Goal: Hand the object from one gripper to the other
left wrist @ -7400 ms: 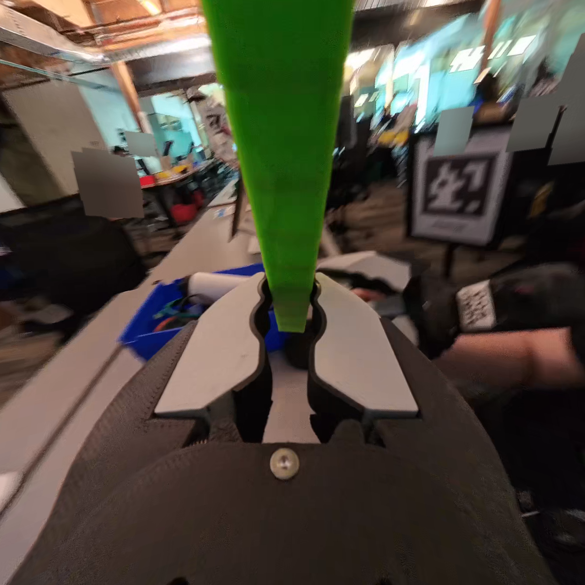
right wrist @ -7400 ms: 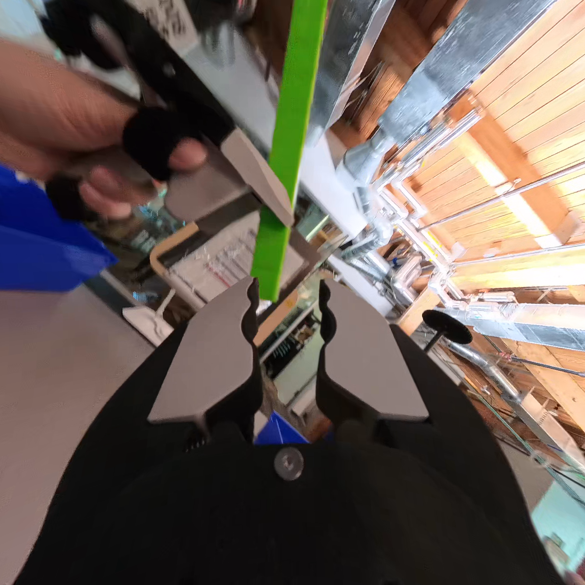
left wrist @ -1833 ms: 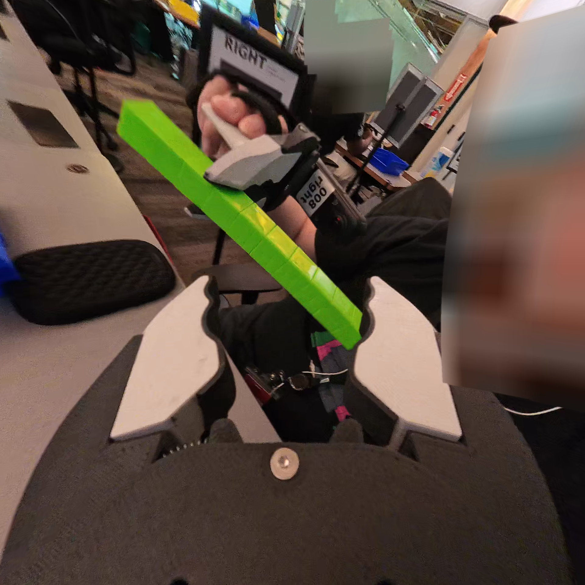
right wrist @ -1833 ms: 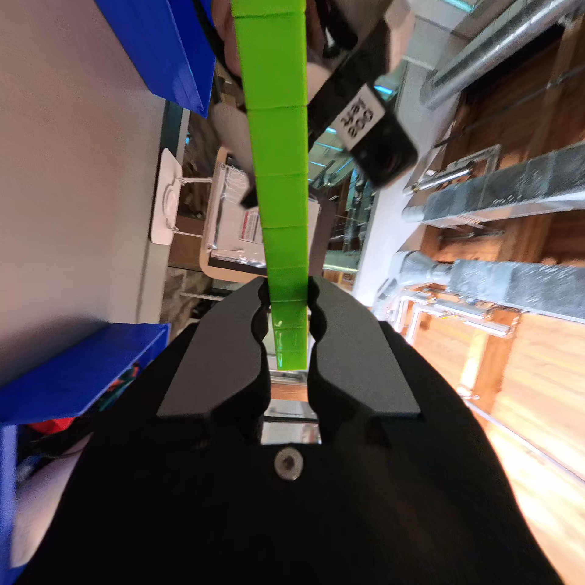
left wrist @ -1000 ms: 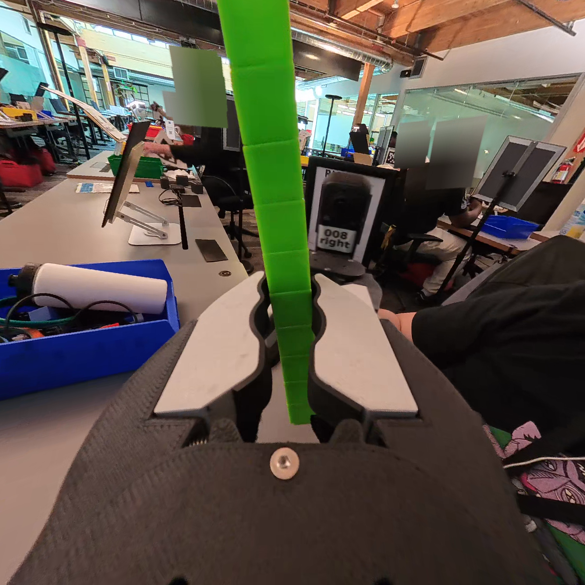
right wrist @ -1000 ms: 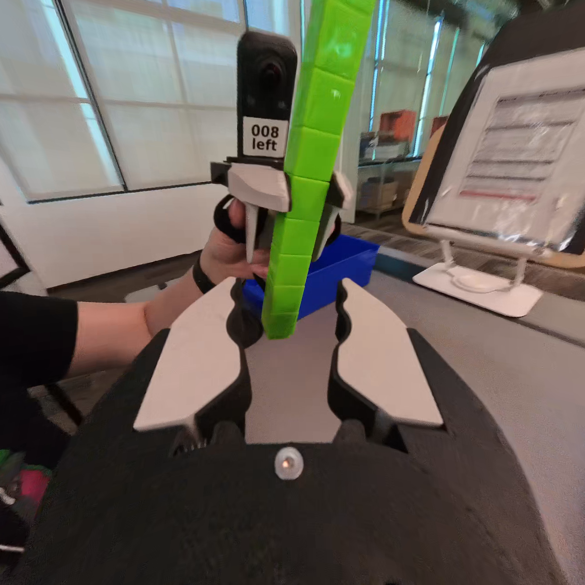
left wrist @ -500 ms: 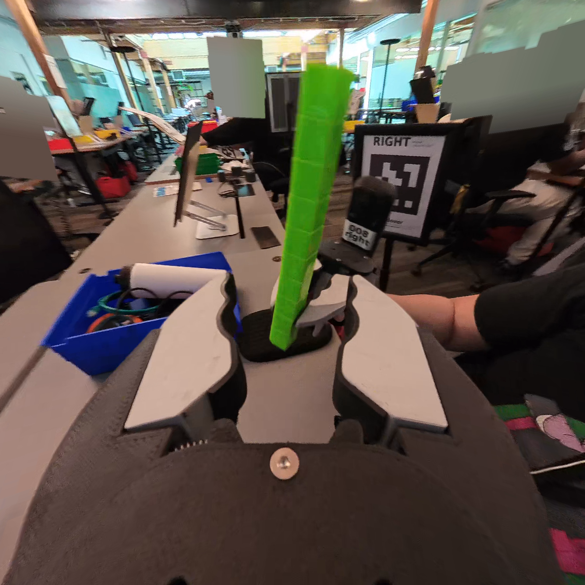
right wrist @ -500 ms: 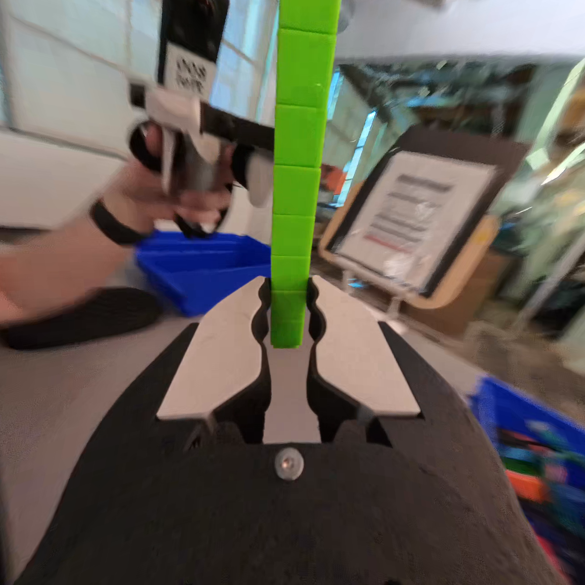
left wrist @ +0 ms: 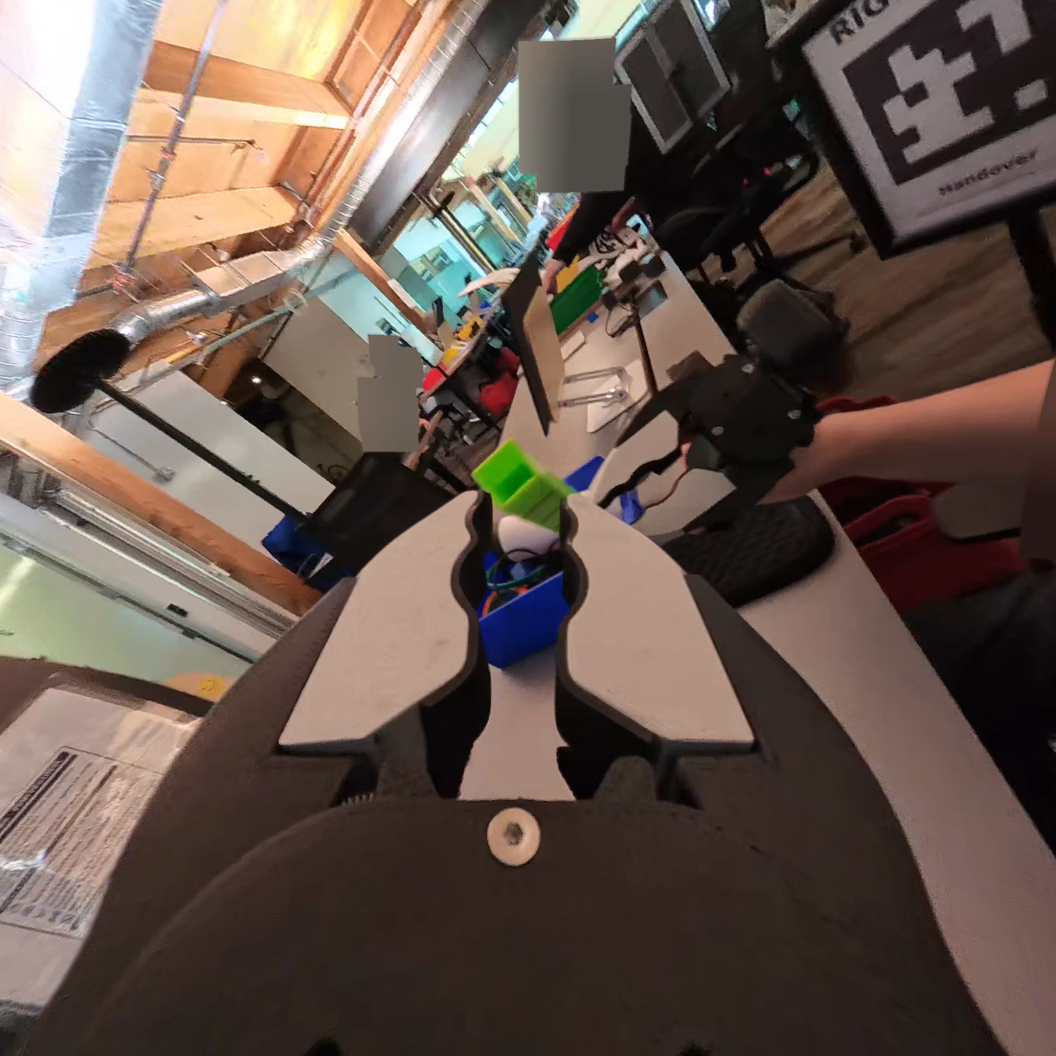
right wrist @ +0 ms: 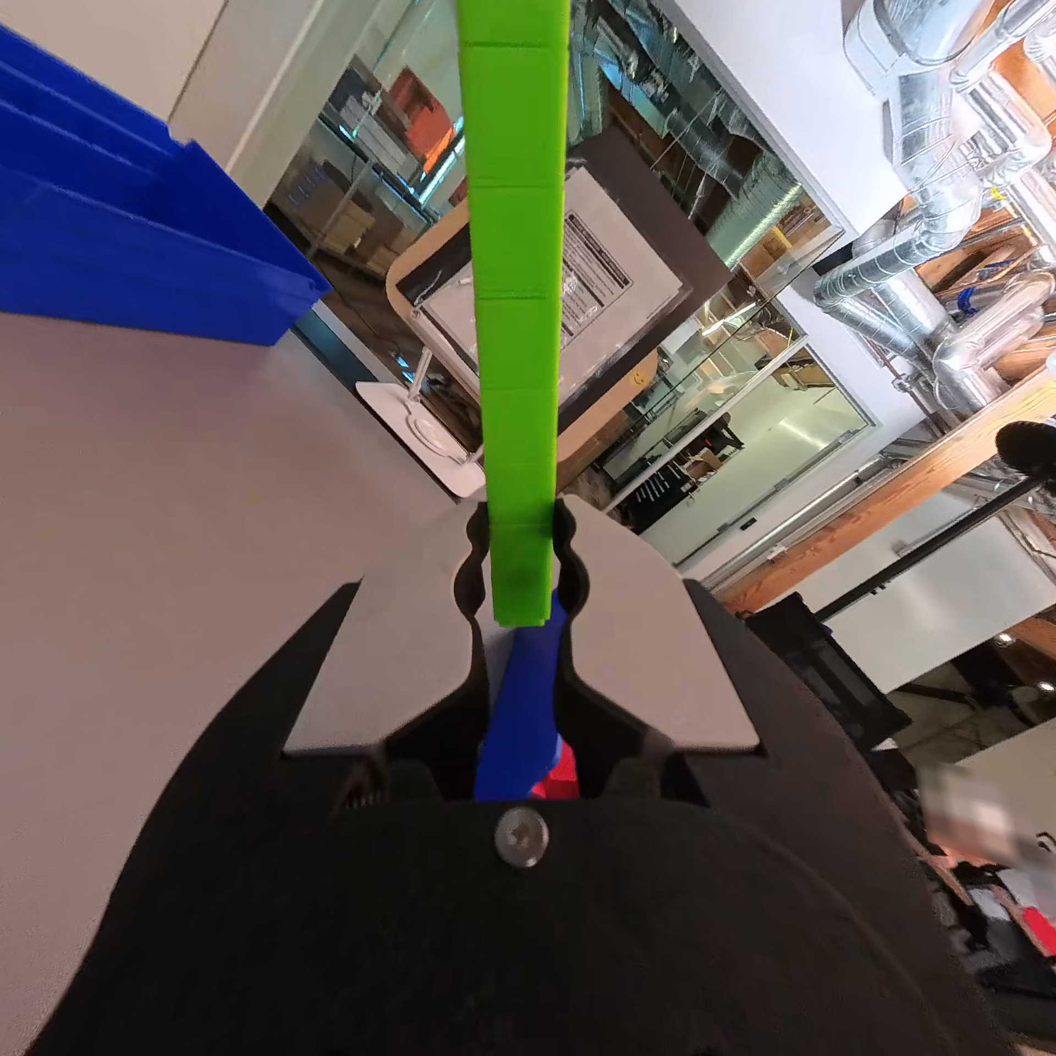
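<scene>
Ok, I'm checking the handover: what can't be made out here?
Right wrist view: the green bar, clamped in the right tongs, runs off the top edge; its far end is unseen.
Left wrist view: whether the left tongs pinch the bar; their tips cover the contact.

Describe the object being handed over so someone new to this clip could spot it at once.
Start at the grey table with blue bins, then find the right tool above it. Clamped between its fingers is the green bar, a long straight stick scored into equal square segments. Nothing else nearby is bright lime green.
</scene>
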Demonstrator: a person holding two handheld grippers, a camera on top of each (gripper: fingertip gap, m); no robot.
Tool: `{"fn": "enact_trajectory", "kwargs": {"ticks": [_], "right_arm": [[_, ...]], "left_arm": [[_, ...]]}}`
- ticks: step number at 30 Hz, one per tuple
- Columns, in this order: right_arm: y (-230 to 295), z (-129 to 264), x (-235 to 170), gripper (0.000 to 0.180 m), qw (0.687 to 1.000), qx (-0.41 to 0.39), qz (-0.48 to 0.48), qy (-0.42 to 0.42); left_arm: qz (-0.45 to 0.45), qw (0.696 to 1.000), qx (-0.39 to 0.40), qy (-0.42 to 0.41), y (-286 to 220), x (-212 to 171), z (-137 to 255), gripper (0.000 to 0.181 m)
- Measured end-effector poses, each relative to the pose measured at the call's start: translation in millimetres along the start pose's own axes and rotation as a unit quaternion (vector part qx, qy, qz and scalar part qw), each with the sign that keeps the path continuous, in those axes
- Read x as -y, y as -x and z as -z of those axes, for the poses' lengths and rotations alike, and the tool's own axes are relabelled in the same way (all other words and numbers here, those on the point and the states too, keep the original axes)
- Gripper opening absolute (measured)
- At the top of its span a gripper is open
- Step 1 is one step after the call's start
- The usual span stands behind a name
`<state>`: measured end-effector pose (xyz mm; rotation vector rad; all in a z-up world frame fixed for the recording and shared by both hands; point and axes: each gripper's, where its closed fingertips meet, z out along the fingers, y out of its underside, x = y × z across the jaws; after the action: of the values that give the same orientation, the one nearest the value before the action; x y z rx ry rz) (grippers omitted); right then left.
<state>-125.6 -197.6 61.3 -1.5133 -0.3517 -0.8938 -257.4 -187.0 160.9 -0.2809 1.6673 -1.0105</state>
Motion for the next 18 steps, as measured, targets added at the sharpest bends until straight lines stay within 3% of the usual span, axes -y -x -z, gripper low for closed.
{"fn": "enact_trajectory", "kwargs": {"ticks": [6, 11, 18], "right_arm": [[7.2, -1.3, 0.8, 0.023, 0.999, 0.018, 0.038, 0.026], [11.4, -2.1, -0.2, 0.022, 0.998, 0.04, 0.037, 0.044], [14.8, 0.4, 3.3, 0.023, 0.996, 0.061, 0.031, 0.056]], "left_arm": [[0.012, 0.999, -0.011, 0.03, -2.9, -10.8, -6.3, 0.027], [0.002, 0.999, -0.009, 0.036, 1.3, -14.6, -3.3, 0.017], [-0.019, 0.998, -0.021, 0.059, -3.5, -21.9, -3.1, 0.018]]}}
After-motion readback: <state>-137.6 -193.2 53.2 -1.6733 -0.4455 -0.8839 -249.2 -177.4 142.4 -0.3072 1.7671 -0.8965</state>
